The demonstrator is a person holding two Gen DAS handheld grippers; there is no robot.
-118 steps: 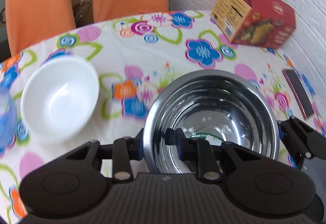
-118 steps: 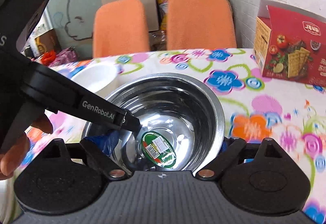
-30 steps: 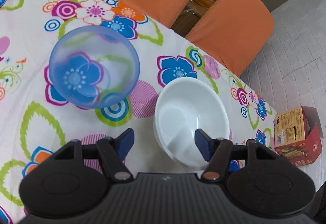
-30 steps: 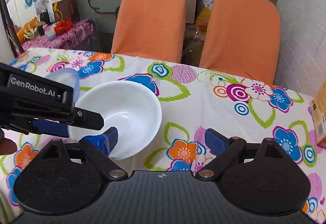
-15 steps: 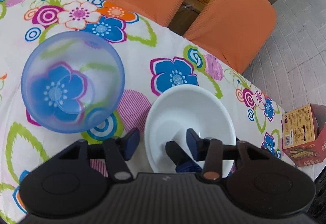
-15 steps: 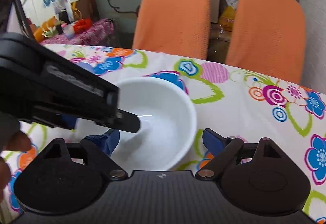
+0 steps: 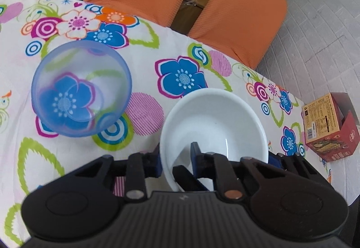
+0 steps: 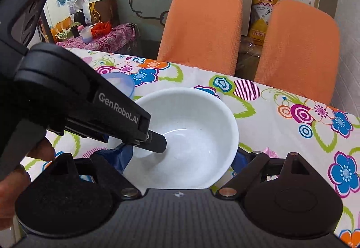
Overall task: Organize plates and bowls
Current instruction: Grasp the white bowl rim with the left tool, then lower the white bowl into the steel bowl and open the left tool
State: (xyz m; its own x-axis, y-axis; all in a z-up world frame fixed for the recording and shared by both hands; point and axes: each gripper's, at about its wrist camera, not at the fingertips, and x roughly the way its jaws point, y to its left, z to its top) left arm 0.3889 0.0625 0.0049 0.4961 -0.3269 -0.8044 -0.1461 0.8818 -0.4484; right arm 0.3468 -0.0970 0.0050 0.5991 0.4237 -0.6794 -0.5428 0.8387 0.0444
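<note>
**Operator:** State the step in hand.

**Technician:** The step in hand is the pickup of the white bowl (image 7: 213, 126). The bowl sits upright on the floral tablecloth (image 7: 67, 151), near the table edge that faces the two orange chairs (image 8: 202, 22). The left gripper (image 7: 175, 158) has its fingers drawn in on the near wall of the bowl: one finger lies outside the rim, the other reaches down inside. The grip appears closed on the rim.

**Operator:** And the right gripper?

**Technician:** The right gripper (image 8: 180, 158) has its fingers spread wide. One blue pad shows just beside the left wall of the bowl; the other pad sits at the right wall, mostly hidden by the rim. The bowl lies between them. Contact on either side cannot be confirmed from these views.

**Operator:** Other task items in view?

**Technician:** A translucent blue bowl (image 7: 81, 90) stands apart from the white bowl, to its left in the left wrist view. A red cracker box (image 7: 328, 126) sits near the far right edge of the table. No other dishes are in view.

**Operator:** What does the next move call for?

**Technician:** In my judgement, a straight lift of the white bowl, then a transfer to whichever dish it nests with. A one-sided rim pinch lets the bowl tilt, so keep the lift slow and level. The right gripper is placed to steady the bowl if it tips.
</note>
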